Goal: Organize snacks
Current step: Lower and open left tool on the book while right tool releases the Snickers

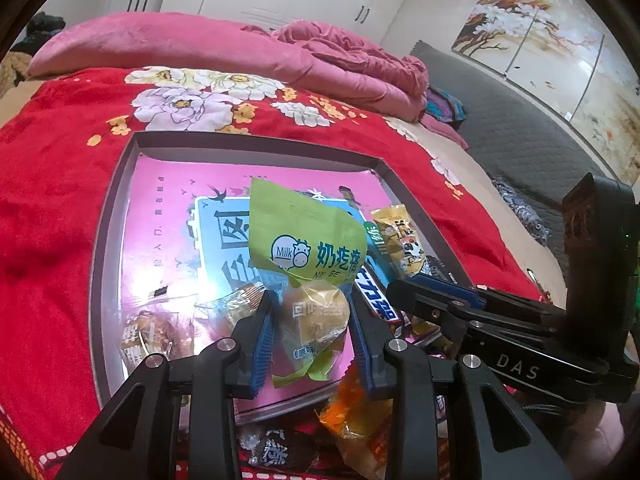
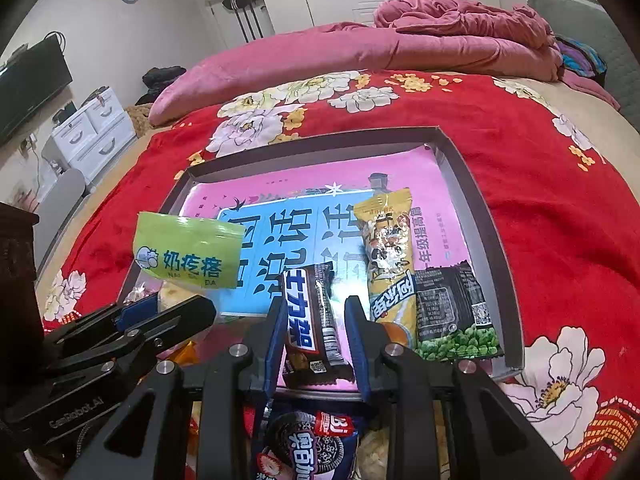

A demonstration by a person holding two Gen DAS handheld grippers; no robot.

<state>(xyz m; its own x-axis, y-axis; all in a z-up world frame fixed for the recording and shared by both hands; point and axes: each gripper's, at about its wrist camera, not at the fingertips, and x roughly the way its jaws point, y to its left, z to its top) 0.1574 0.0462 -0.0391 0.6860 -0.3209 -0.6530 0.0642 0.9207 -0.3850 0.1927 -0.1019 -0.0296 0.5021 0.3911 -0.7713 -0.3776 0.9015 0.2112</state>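
Note:
A shallow grey box (image 1: 120, 184) (image 2: 476, 196) with a pink printed bottom lies on the red bed cover. My left gripper (image 1: 312, 300) is shut on a green milk-snack packet (image 1: 304, 240) and holds it above the box; the packet also shows in the right wrist view (image 2: 188, 252). My right gripper (image 2: 314, 312) is open around a brown chocolate bar (image 2: 312, 320) that rests in the box's near edge. A yellow snack stick (image 2: 390, 256) and a black-and-green pea packet (image 2: 452, 316) lie at the box's right side.
Loose snacks lie outside the box's near edge: a dark cookie pack (image 2: 308, 444), an orange packet (image 1: 356, 416), small wrapped sweets (image 1: 156, 336). A pink quilt (image 1: 224, 48) lies across the bed behind. A white drawer unit (image 2: 92, 128) stands far left.

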